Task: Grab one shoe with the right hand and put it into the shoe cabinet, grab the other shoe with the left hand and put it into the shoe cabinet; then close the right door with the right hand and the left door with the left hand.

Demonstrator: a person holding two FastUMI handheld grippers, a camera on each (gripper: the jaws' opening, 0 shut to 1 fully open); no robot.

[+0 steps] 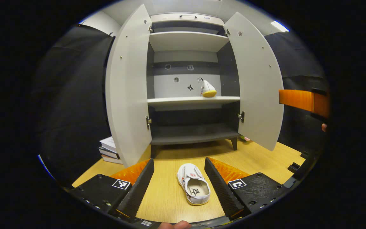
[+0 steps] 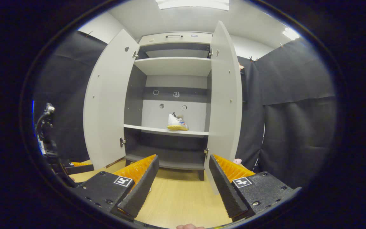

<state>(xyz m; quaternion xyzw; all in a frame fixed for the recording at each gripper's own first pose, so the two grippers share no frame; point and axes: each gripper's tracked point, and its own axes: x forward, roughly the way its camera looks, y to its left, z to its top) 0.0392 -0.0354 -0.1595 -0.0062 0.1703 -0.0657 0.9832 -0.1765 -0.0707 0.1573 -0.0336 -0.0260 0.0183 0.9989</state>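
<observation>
A white shoe (image 1: pixel 193 183) lies on the wooden floor, heel toward me, between the open fingers of my left gripper (image 1: pixel 179 183), nearer the right one. Whether a finger touches it I cannot tell. The second white shoe (image 1: pixel 207 88) with a yellow sole rests on the middle shelf (image 1: pixel 176 101) of the shoe cabinet; it also appears in the right gripper view (image 2: pixel 176 123). Both cabinet doors stand open: left door (image 1: pixel 127 92), right door (image 1: pixel 257 82). My right gripper (image 2: pixel 183 184) is open and empty above the floor, facing the cabinet.
A stack of books (image 1: pixel 109 149) lies on the floor left of the cabinet. The other gripper's body (image 1: pixel 303 100) juts in at the right of the left gripper view. A small pink object (image 2: pixel 237 161) sits behind the right door (image 2: pixel 226 105). Black cloth walls flank the cabinet.
</observation>
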